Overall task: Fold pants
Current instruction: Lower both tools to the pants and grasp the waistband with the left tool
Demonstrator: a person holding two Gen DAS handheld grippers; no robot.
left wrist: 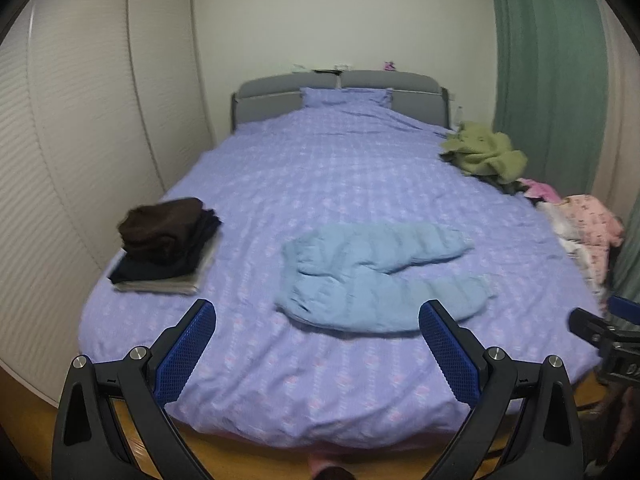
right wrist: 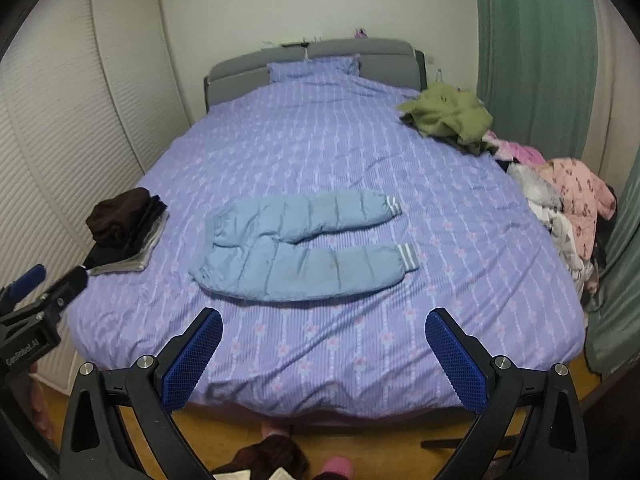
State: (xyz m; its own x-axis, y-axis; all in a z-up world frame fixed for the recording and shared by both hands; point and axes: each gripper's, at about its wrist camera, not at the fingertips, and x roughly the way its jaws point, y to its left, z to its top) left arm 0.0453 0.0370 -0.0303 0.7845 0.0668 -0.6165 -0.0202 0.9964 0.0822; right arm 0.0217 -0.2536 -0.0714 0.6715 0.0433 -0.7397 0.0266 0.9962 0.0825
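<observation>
The pants lie flat at centre frame on the bed, legs spread toward the right, no fold made yet. Both the left gripper and right gripper hang apart and empty over the near bed edge. Piles sit at the frame's far sides, leaving open room around the pants

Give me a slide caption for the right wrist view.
Open right gripper faces light-blue quilted pants spread flat on purple bed.

Both the left claw and the right claw are spread wide and empty.
</observation>
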